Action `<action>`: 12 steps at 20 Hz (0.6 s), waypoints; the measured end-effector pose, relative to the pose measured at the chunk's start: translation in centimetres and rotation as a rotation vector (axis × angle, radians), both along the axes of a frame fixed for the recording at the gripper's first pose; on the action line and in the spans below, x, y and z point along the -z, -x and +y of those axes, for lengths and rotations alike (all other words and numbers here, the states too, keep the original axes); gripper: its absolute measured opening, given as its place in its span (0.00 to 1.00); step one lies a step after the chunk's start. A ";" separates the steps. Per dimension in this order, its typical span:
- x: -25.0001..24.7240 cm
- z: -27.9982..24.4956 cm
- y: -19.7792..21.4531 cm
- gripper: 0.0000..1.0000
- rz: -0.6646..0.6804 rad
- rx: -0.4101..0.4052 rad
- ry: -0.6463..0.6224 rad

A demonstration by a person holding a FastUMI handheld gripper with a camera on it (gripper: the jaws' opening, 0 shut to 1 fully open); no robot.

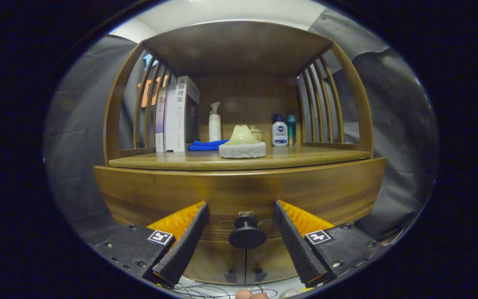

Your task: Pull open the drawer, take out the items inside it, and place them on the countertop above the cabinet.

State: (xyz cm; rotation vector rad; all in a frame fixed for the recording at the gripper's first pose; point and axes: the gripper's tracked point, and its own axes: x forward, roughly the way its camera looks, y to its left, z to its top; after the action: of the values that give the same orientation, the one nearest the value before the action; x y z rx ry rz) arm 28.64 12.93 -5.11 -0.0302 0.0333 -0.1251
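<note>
Tongs (pixel 245 245) spread wide, holding nothing; the two fingers flank the small round dark knob (pixel 247 235) of the brown wooden drawer front (pixel 239 195) with a clear gap on each side.

Key relation: knob sits between the fingers, dead ahead at 12 o'clock, its stem pointing straight back toward the tongs. Neither finger touches it. Drawer front looks flush with the cabinet, so the drawer reads as closed; its contents are hidden.

Left to right on the wooden counter (pixel 305 157) above the drawer:
- upright books (pixel 179 114), at 11 o'clock
- folded blue cloth (pixel 206 145)
- white pump bottle (pixel 215 123)
- pale green moulded piece on a grey pad (pixel 242 143), at 12 o'clock
- white-and-blue bottle (pixel 279 131) and slim teal bottle (pixel 291 129), at 1 o'clock

Judgement: a closed drawer fits both a pull yet to come and a drawer emptied and pushed back; whether any counter item came from it cannot be told.
</note>
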 end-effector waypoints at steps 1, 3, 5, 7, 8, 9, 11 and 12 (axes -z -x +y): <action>0.4 -0.1 -0.3 1.00 -0.001 -0.001 0.002; 0.3 -0.1 -0.7 1.00 -0.008 -0.002 0.000; 0.3 -0.1 -1.1 1.00 -0.007 -0.003 -0.001; 0.3 -0.2 -1.5 1.00 -0.008 -0.003 0.000; 0.3 -0.3 -1.7 1.00 -0.007 -0.004 0.001; 0.2 -0.3 -1.9 1.00 -0.007 -0.004 0.002; 0.2 -0.4 -2.1 1.00 -0.006 -0.005 0.002; 0.3 -0.4 -2.1 1.00 -0.008 -0.007 0.001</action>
State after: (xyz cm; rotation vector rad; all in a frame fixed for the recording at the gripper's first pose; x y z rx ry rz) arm 30.70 12.53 -5.38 -0.0310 0.0254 -0.1181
